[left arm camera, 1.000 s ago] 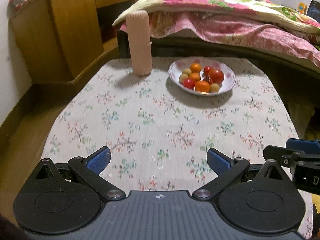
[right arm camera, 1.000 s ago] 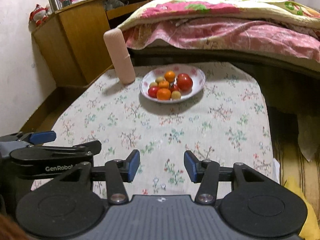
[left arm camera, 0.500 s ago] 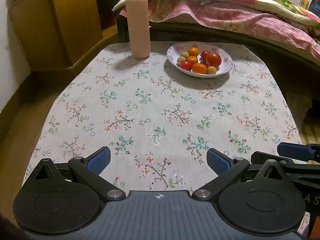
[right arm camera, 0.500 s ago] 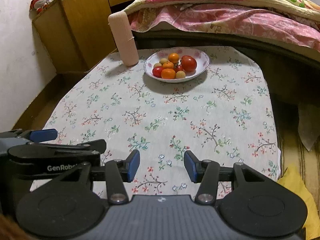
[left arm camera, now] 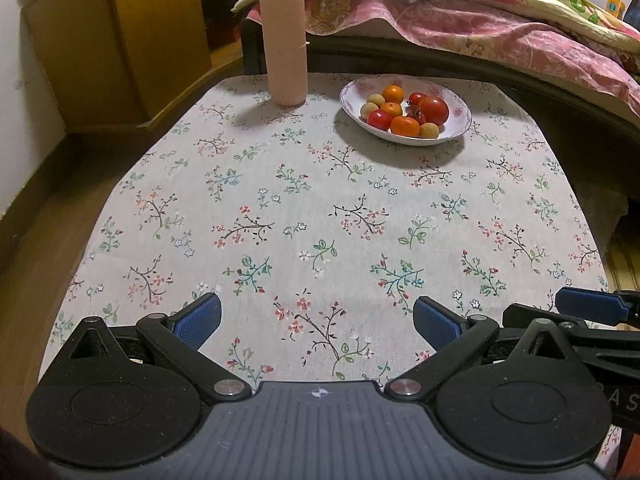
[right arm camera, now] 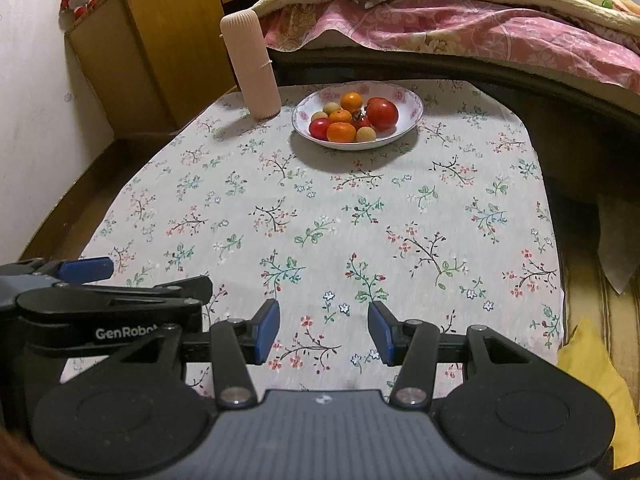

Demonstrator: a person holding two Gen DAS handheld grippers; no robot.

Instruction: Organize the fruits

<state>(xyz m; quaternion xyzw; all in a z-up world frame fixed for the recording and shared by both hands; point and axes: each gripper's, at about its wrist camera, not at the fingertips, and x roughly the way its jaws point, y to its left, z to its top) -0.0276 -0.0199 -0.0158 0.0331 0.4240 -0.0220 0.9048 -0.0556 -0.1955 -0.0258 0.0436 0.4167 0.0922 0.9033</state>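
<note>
Fruits (left arm camera: 404, 114) — oranges, tomatoes and small pale round ones — lie heaped in a floral bowl (left arm camera: 460, 130) at the far side of the flowered tablecloth (left arm camera: 320, 216), just right of an upright pink ribbed cylinder (left arm camera: 285, 44). Near edge: left gripper (left arm camera: 318, 320) and right gripper (right arm camera: 323, 330), jaws apart, holding nothing. A quilted bed (right arm camera: 460, 12) lies beyond.

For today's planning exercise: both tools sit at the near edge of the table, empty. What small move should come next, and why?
Probably bring the right tool forward toward the plate of fruit at the table's far side. Both it and the left tool are open, empty and far from any fruit.
</note>
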